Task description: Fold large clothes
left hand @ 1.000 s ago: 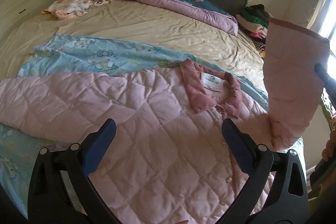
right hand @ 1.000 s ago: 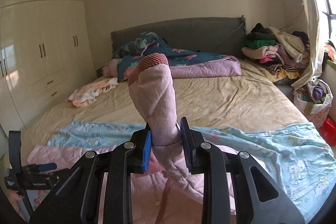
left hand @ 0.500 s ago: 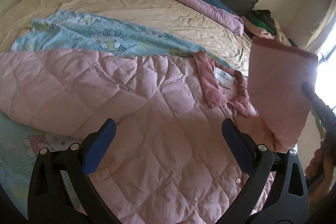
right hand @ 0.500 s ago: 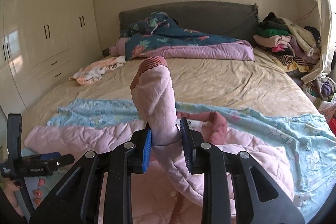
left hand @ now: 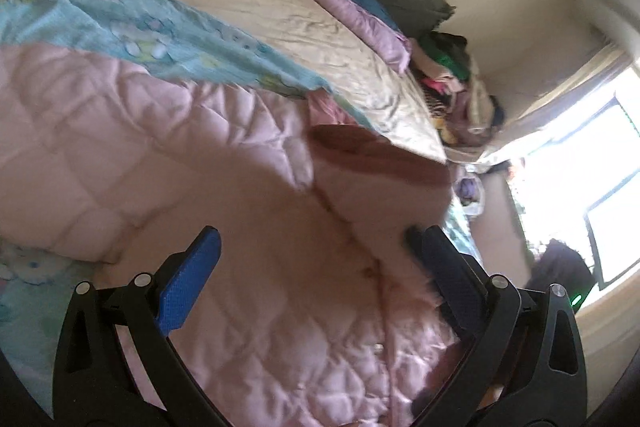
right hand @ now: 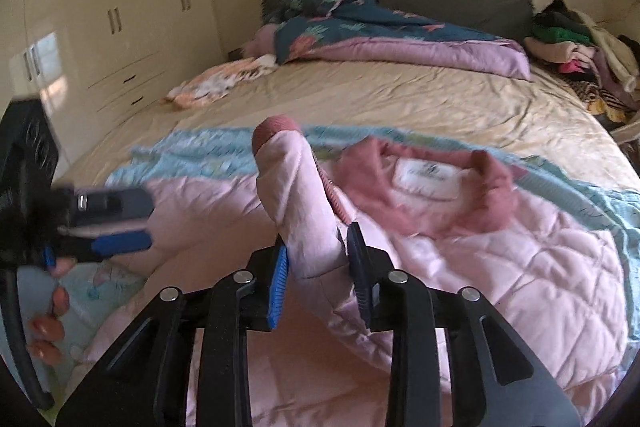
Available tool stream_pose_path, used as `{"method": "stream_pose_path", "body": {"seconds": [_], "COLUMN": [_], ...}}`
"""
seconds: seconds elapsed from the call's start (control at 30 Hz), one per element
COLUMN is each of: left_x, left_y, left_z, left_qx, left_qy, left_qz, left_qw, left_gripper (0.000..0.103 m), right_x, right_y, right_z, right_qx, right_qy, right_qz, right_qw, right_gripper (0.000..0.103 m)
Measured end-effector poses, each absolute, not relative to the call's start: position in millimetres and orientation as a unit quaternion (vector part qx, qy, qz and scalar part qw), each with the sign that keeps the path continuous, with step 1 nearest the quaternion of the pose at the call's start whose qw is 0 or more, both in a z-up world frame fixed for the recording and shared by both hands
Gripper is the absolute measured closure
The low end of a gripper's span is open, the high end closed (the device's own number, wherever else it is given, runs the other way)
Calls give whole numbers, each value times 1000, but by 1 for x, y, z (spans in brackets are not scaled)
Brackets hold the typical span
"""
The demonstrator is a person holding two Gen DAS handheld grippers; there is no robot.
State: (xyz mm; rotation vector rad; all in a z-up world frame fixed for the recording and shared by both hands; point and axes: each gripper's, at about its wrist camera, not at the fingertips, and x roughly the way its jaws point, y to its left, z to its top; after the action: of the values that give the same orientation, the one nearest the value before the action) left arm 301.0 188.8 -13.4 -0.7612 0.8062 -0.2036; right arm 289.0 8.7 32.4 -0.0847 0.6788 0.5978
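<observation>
1. The left gripper (left hand: 312,269) is hovering just above the chest of the pink quilted jacket (left hand: 160,155), its jaws spread wide and gripping nothing. In the right wrist view it is entering at nine o'clock, with a person's hand (right hand: 44,323) showing below it at about eight o'clock.
2. The jacket is lying flat, front up, across a light blue cartoon sheet (right hand: 200,155) on the near part of the bed (right hand: 400,99). Its darker pink collar (right hand: 420,187) is lying open at about two o'clock from the right gripper.
3. The right gripper (right hand: 316,275) is sitting at six o'clock in its own view, and the jacket's sleeve (right hand: 296,195) is standing up between its jaws toward twelve o'clock, the ribbed cuff (right hand: 276,129) at the top.
4. Those jaws have just been opening: the sleeve is still between the pads, but a thin gap is showing on the right side, so they are no longer clenching it.
5. At the far right, at about two o'clock, a pile of clothes (right hand: 568,43) is sitting at the bed's edge.
</observation>
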Motion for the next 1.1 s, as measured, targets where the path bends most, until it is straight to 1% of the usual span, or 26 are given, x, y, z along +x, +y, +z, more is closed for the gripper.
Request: {"method": "stream_pose_path", "body": {"seconds": [0.07,0.13,0.2,0.23,0.27,0.33,0.37,0.5,0.6,0.7,0.73,0.77,0.8,0.83,0.87,0.9,0.93,0.97,1.1], "left_x": [303,304,306,307,308,311,312,319,323,325,325,325,326,326,326,326,325,325,322], "left_y": [187,184,182,181,179,175,173,160,148,141,139,135,133,130,127,125,124,125,130], "left_z": [-17,-21,-25,-27,-30,-38,-42,-63,-76,-80,-80,-80,-81,-82,-83,-84,-83,-81,-54], "left_qx": [-371,-380,-388,-389,-389,-391,-392,-406,-391,-376,-369,-354,-341,-324,-301,-289,-279,-274,-243], "left_qy": [385,385,388,391,396,408,413,442,462,456,452,451,454,459,465,466,463,459,417], "left_qz": [-104,-120,-131,-134,-135,-132,-133,-149,-140,-138,-138,-136,-130,-118,-106,-104,-102,-101,-88], "left_qw": [839,833,826,823,821,814,812,786,784,795,800,808,813,819,826,830,835,839,871], "left_gripper": [8,8,9,8,8,8,9,9,9,10,13,29,41,59,67,69,78,84,89], "right_x": [284,280,275,273,270,261,257,248,247,249,249,250,251,251,252,254,255,257,269], "right_y": [14,20,24,26,27,24,20,-7,-41,-81,-92,-109,-123,-135,-150,-162,-174,-188,-224], "right_z": [26,18,11,9,8,8,10,14,18,20,20,21,22,22,22,22,21,21,22], "right_qx": [-44,-47,-53,-54,-52,-45,-42,-48,-33,-18,-16,-13,-11,-10,-6,-2,3,8,21], "right_qy": [334,347,355,358,361,360,358,364,373,382,384,387,389,391,392,394,397,399,400], "right_qz": [303,320,330,334,343,357,362,354,330,294,283,266,252,239,223,212,201,188,150], "right_qw": [892,880,873,870,866,861,860,860,866,876,879,883,886,889,892,894,895,897,904], "right_gripper": [63,59,54,47,38,28,26,26,26,26,26,26,26,26,26,26,26,26,26]}}
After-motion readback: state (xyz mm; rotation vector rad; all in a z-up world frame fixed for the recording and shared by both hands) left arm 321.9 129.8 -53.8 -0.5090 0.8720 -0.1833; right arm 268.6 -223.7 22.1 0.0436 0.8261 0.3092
